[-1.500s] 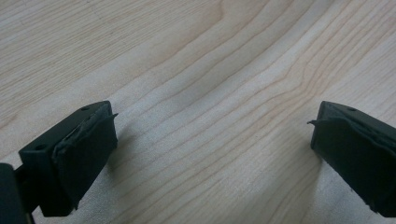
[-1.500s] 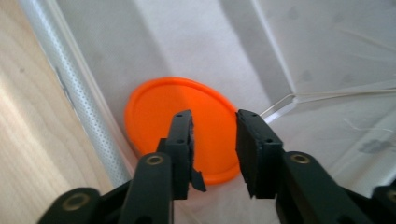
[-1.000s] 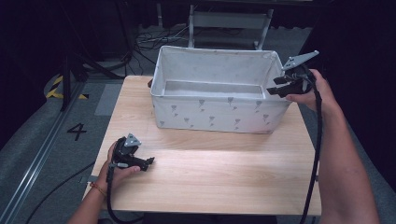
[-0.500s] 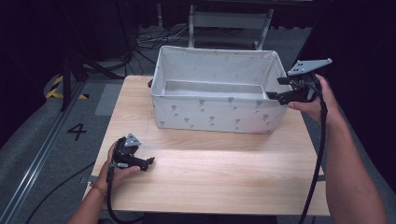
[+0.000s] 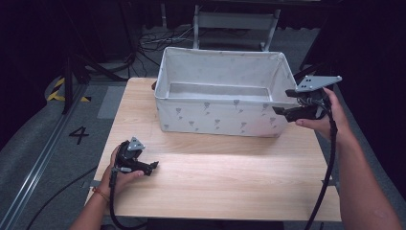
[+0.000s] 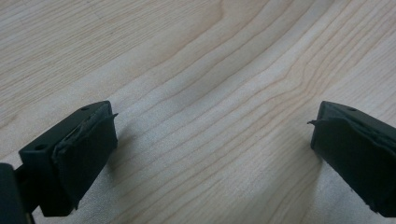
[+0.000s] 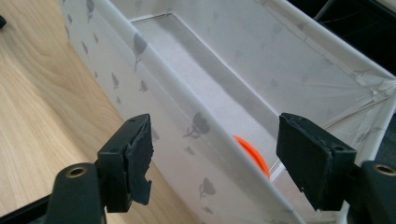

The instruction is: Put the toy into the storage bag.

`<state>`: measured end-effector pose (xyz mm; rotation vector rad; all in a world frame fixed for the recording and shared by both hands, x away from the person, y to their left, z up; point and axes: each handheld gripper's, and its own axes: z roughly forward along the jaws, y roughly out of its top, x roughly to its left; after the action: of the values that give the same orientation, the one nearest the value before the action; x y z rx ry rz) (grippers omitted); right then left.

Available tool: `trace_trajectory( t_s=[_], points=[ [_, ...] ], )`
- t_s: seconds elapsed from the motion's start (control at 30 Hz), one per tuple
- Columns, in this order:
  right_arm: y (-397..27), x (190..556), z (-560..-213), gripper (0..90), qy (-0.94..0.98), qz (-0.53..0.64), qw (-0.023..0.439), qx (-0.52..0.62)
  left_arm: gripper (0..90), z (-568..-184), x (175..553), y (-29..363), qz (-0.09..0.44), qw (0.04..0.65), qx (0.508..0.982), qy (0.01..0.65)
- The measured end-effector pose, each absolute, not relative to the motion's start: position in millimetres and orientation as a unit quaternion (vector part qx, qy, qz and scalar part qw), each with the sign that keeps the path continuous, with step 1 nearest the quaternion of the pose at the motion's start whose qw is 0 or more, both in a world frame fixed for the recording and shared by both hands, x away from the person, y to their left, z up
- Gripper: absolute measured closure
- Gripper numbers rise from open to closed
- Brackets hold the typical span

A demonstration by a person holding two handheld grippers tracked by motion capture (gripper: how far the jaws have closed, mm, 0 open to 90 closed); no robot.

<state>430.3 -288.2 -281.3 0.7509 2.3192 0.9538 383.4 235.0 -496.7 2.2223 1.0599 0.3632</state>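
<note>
The right gripper (image 5: 281,111), jaws just opened wide and empty, is held at the right end of the fabric bin (image 5: 218,117), whose long axis runs left-right at the table's far side, while the open, empty left gripper (image 5: 152,166) is rested near-left, well apart.

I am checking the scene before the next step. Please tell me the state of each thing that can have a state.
fabric bin: upright on the table, open top, an orange thing inside.
right gripper: open, jaws just opened, either side of the bin's front wall, not pressing.
left gripper: open, nothing between jaws, low over the wooden table.
</note>
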Motion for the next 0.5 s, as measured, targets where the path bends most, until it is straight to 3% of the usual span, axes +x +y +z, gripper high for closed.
trace_trajectory(
  t_s=[0.5],
  points=[
    [-299.9, 385.5, -298.5, 26.0, 0.851, 0.355, 0.284, 0.262, 0.7, -496.7, 383.4, 235.0, 0.138, 0.321, 0.846, 0.403]
  ],
)
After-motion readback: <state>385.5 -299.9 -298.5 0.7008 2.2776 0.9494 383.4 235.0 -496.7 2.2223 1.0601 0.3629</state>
